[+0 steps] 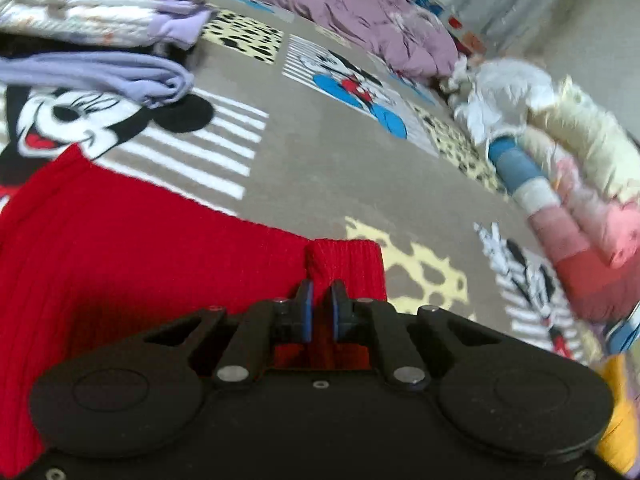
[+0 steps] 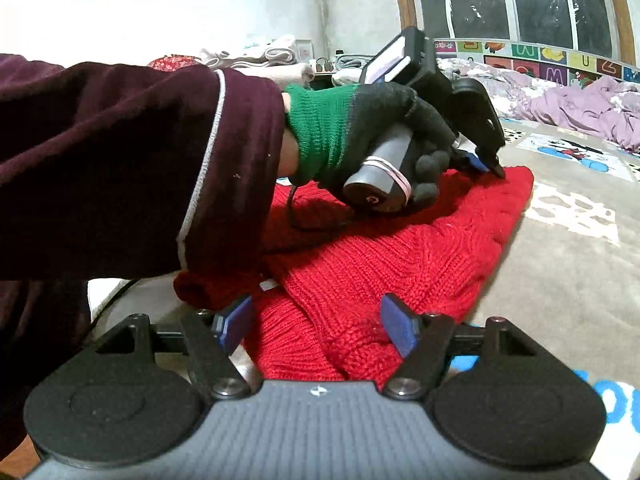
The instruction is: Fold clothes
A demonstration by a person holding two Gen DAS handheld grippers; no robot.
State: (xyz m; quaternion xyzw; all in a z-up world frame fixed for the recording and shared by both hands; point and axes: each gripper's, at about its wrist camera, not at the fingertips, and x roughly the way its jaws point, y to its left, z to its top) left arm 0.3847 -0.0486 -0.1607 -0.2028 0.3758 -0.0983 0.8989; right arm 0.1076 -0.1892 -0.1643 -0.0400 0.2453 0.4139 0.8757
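Red knit sweater — flat on cartoon-print blanket, seemingly a bed. Left claw clamped on its far ribbed edge. Right claw — apart, straddling near edge, not gripping.

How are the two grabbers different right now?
The left gripper is pinched shut on a fold of the red knit sweater; the right gripper stands wide open, gripping nothing. The left one is at the sweater's far edge, the right one at its near edge. Both have blue pads.

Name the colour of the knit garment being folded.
Solid red, ribbed knit sweater; clearest in the right wrist view.
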